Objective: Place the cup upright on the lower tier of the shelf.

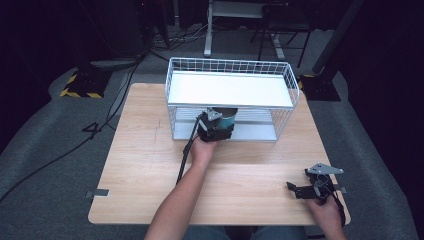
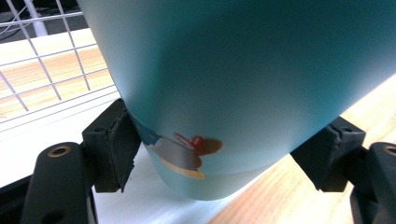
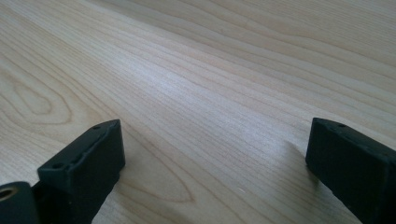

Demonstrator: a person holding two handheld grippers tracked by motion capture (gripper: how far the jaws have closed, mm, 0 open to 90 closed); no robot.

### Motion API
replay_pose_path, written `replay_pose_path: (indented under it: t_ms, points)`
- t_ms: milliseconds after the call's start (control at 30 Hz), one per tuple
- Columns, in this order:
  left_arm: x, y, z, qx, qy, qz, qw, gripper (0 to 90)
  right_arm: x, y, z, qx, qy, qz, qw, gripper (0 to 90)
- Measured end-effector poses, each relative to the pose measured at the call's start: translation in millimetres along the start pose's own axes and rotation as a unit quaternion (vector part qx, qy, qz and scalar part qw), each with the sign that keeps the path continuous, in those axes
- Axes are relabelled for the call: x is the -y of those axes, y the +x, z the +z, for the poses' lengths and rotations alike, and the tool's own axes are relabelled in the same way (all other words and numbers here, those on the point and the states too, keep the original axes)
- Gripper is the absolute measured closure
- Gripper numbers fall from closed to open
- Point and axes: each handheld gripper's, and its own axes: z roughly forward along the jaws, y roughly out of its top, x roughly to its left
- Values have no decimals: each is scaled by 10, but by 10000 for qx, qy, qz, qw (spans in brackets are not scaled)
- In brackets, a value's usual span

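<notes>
While the left gripper (image 2: 215, 154) pinches the teal cup (image 2: 243, 84) at the wire rack's (image 1: 232, 70) lower shelf, level seating advised; right gripper (image 1: 307, 191) spread, idle, well apart.

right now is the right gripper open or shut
Open: the right gripper has its jaws wide apart over bare table, holding nothing.

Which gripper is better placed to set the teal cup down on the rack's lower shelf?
The left gripper: it is shut on the teal cup at the open front of the wire rack. The right gripper sits open near the table's front right corner.
</notes>
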Motion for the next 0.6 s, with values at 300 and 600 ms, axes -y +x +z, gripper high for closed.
replay_pose_path:
  t_ms: [300,600]
  points:
    - [-27,-20,201,-107,107,58,9999,236,0,0,0,0,0,-3,10000,50]
    - [-21,-35,321,-228,207,6,9995,236,0,0,0,-1,0,-2,10000,50]
